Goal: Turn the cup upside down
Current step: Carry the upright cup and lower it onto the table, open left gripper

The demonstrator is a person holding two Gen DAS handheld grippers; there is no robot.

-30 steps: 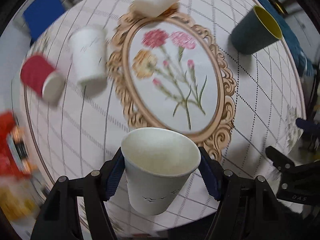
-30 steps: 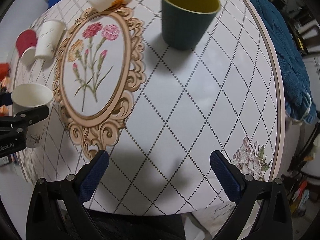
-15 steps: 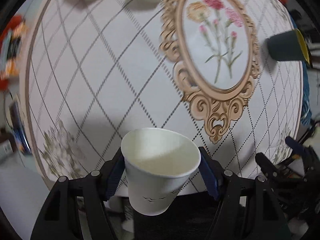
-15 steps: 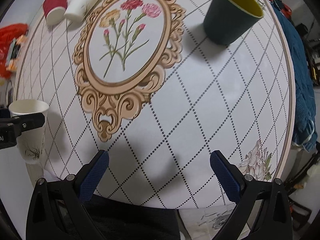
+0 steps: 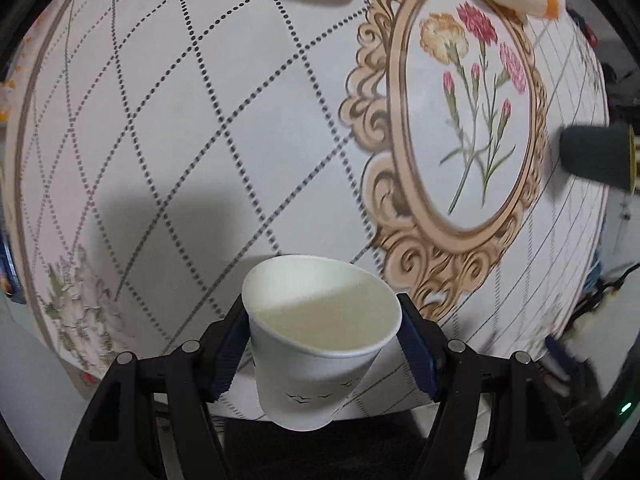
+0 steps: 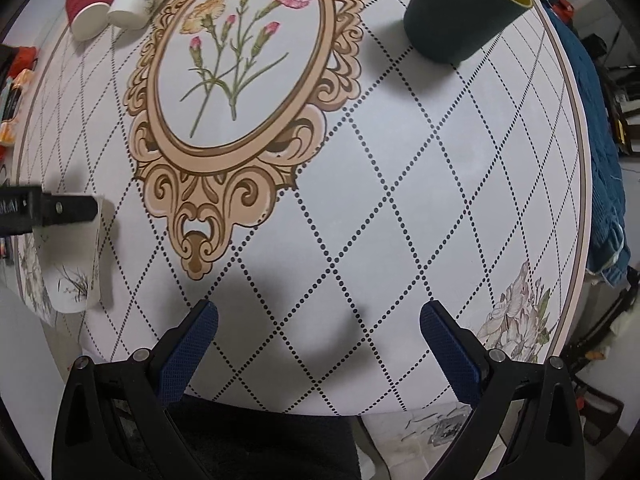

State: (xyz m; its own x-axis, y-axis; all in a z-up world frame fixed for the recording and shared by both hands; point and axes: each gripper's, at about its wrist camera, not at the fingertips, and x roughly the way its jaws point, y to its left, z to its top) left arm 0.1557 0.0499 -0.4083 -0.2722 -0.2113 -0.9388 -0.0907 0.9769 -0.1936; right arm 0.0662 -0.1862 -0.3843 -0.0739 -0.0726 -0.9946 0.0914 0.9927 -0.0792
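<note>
- one white paper cup, mouth up, is pinched in the left gripper above the table's near edge.
- looks light and thin-walled, easily crushed; the mid-wall hold seems sensible.
- right gripper hangs wide, holding nothing.

Dark cup blurred, cut off rightward.

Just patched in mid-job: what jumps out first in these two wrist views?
The white paper cup clamped in the left gripper, mouth still up, over the table's near edge. Next, the ornate oval flower frame printed at the table's middle, and the dark green cup standing at the far right. The right gripper hangs open and empty.
</note>
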